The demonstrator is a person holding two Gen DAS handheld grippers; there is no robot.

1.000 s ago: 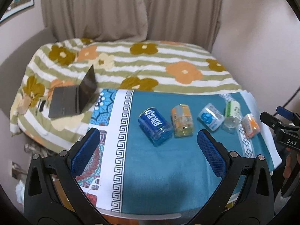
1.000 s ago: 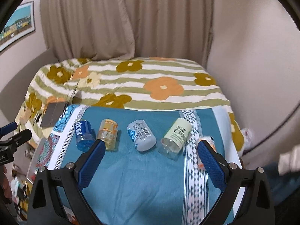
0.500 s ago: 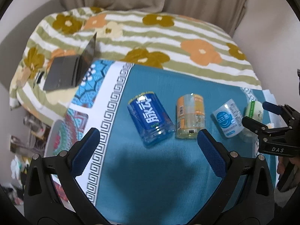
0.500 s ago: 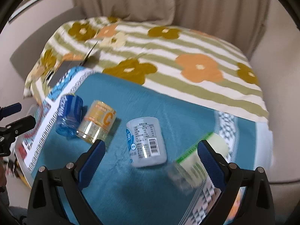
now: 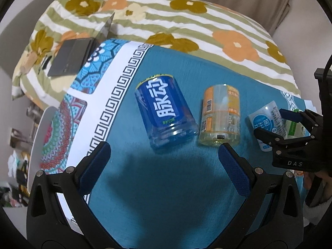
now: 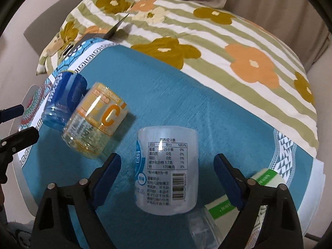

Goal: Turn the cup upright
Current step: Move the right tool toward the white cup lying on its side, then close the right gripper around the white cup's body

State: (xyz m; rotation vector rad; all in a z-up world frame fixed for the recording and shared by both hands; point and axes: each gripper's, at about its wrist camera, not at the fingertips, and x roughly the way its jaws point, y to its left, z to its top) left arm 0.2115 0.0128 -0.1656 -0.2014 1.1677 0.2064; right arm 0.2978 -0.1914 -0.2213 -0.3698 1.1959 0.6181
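Observation:
Several cut-bottle cups lie on their sides on a teal cloth (image 5: 157,186). In the left wrist view a blue cup (image 5: 166,110) lies just beyond my open, empty left gripper (image 5: 164,155), with an orange cup (image 5: 221,114) to its right. My right gripper (image 5: 288,122) shows at the right edge there, over a white cup (image 5: 265,122). In the right wrist view my open right gripper (image 6: 167,170) straddles the white cup (image 6: 167,170), not touching it. The orange cup (image 6: 97,122), the blue cup (image 6: 64,99) and a green-labelled cup (image 6: 224,207) lie beside it.
The teal cloth (image 6: 186,103) covers a small table in front of a bed with a flowered, striped blanket (image 5: 186,20). An open laptop (image 5: 76,56) sits on the bed at the left. The table's left edge (image 5: 39,128) drops to floor clutter.
Both grippers have moved forward and down toward the cups. The blue cup now sits close before the left gripper, and the white cup lies between the right gripper's fingers.

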